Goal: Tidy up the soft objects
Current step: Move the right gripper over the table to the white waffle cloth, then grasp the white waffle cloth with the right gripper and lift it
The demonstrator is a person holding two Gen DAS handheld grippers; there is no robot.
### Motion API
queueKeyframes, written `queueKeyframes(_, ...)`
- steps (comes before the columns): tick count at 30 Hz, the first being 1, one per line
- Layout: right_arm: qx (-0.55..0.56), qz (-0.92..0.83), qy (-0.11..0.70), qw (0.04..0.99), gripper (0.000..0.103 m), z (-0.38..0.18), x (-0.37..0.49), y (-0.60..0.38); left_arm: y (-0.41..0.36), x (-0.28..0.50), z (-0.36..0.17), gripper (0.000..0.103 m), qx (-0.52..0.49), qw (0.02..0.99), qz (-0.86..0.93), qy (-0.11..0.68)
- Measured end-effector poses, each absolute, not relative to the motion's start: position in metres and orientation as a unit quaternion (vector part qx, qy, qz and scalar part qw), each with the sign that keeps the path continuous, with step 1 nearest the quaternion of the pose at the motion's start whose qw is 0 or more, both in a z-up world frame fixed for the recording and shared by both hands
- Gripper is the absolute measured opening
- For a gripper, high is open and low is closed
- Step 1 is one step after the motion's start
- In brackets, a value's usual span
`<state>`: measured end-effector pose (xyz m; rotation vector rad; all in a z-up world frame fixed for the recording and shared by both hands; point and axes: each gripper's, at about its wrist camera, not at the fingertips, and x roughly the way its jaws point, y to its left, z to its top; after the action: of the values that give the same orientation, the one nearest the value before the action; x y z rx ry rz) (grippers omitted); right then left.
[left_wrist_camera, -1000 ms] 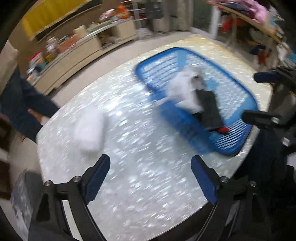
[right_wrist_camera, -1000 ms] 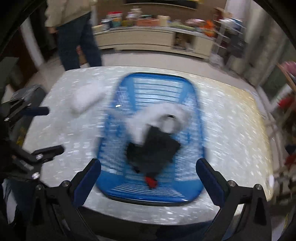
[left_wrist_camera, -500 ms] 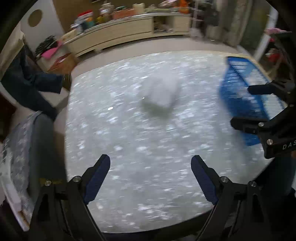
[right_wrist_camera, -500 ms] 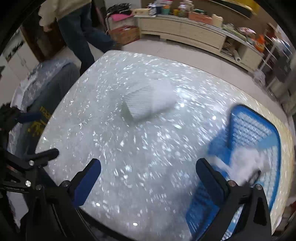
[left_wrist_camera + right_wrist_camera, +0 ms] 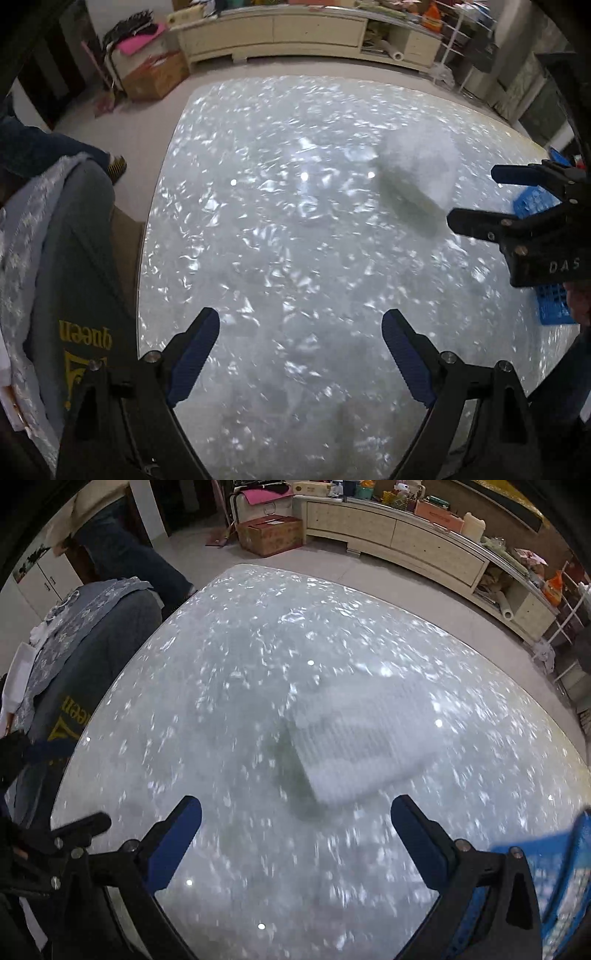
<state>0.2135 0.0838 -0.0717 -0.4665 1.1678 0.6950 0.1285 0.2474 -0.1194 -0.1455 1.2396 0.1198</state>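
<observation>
A folded white ribbed cloth (image 5: 364,738) lies on the glossy marbled table (image 5: 229,709), just ahead of my right gripper (image 5: 295,840), which is open and empty. The cloth also shows in the left wrist view (image 5: 421,170), far right of my left gripper (image 5: 300,350), which is open and empty above the table's near part. The right gripper (image 5: 487,199) shows from the side in the left wrist view, close to the cloth. The blue plastic basket (image 5: 565,878) sits at the right edge; its contents are out of view.
A chair draped with grey and patterned clothing (image 5: 62,266) stands at the table's left edge. A person in jeans (image 5: 122,554) stands beyond it. A long cream sideboard (image 5: 406,542) and a cardboard box (image 5: 269,533) are on the floor behind.
Both views have swung left, away from the basket. The white cloth now lies close in front of the right gripper. Both grippers stay open.
</observation>
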Motion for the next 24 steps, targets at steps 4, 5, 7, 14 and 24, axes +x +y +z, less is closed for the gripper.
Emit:
queueKeyframes(4,-0.228,0.308,0.544,0.747,0.1,-0.088,0.235,0.108,0.26,0.141,-0.13,0.088,-0.071,0.809,0.065,0.579)
queueKeyframes(5,-0.231,0.304,0.546,0.746,0.095,-0.093,0.241,0.112,0.26,0.143,-0.131,0.088,-0.07,0.81,0.063,0.578)
queueKeyframes(7,-0.237,0.299,0.544,0.747,0.092,-0.101,0.248,0.117,0.263,0.15,-0.135,0.088,-0.07,0.812,0.058,0.576)
queueKeyframes(14,-0.261,0.273,0.558,0.738,0.075,-0.138,0.261,0.123,0.273,0.165,-0.151,0.088,-0.085,0.81,0.052,0.578)
queueKeyframes(24,-0.282,0.265,0.547,0.742,0.029,-0.134,0.267,0.112,0.278,0.165,-0.161,0.088,-0.098,0.803,0.052,0.585)
